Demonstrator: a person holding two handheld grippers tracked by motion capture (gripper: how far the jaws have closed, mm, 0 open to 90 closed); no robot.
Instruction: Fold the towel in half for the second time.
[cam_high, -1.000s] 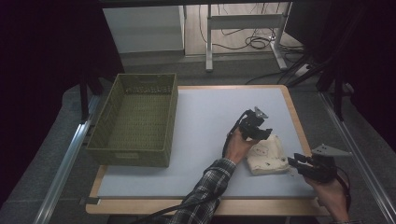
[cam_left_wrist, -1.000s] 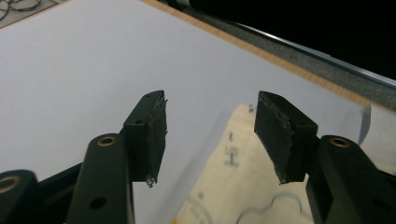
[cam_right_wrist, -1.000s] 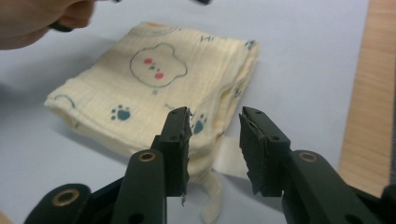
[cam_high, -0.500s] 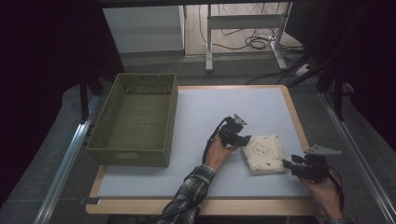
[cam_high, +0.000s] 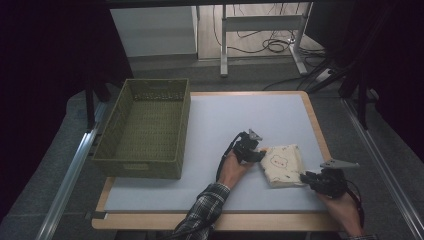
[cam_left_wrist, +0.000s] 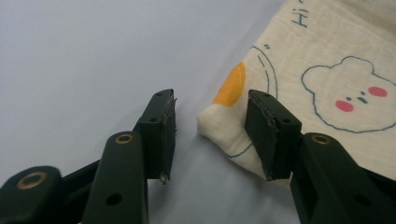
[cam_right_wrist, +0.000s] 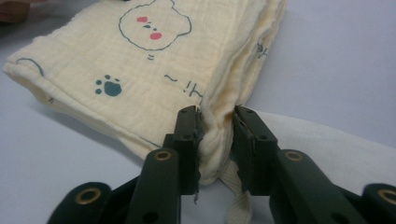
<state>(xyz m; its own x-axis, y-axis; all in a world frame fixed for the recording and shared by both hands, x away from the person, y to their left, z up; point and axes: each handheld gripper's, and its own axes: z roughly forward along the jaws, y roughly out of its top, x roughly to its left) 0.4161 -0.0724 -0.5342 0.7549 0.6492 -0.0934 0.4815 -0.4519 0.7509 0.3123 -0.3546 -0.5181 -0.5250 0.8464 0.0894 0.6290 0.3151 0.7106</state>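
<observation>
The right gripper (cam_right_wrist: 215, 140) has just been closing and pinches a corner of the folded cream cloth with bear print (cam_high: 282, 164), right of the green woven basket (cam_high: 145, 130). The left gripper (cam_left_wrist: 210, 135) has been closing too, its jaws astride the opposite corner, unclamped, apparently to lift both ends evenly.

My folded cream cloth (cam_high: 284, 164), printed with a blue-outlined bear face, pink cheeks, a paw print and an orange patch, lies flat on the table's right front part, its layered edges stacked at one corner.
</observation>
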